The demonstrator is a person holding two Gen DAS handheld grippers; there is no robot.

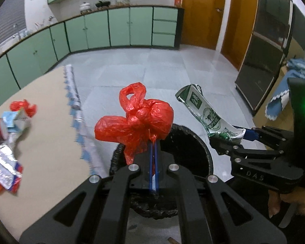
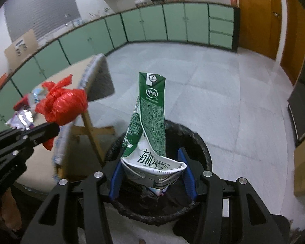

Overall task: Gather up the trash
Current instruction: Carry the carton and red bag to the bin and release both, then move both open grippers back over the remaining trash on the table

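Grey tiled floor (image 1: 162,69) running to green cabinets (image 1: 120,28) behind black bin (image 2: 195,140); beige table (image 1: 48,134) sitting left of bin, wrappers (image 1: 4,142) lying on it; right gripper (image 2: 152,174) pinching crushed green carton (image 2: 152,109) over bin; left gripper (image 1: 153,152) clamping knotted red bag (image 1: 140,122) over bin's rim.

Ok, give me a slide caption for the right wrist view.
Right gripper holds a crushed green milk carton above the black bin; left gripper holds a red bag.
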